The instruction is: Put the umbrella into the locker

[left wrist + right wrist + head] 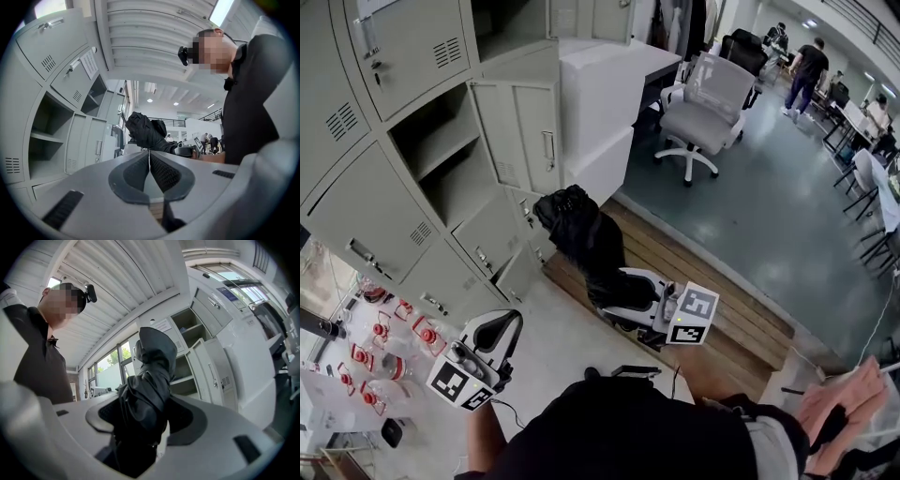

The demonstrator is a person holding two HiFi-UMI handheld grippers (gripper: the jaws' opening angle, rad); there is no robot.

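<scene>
A folded black umbrella sticks up out of my right gripper, which is shut on its lower part. In the right gripper view the umbrella fills the gap between the jaws and points toward the open locker. The head view shows the open locker compartment with a shelf inside and its door swung out; the umbrella's tip is just right of that door. My left gripper hangs low at the left, jaws shut on nothing.
Grey lockers fill the left side. A white cabinet stands right of the open door. A wooden strip runs along the floor, with a white office chair beyond. Red-marked small items lie at lower left. People stand far back.
</scene>
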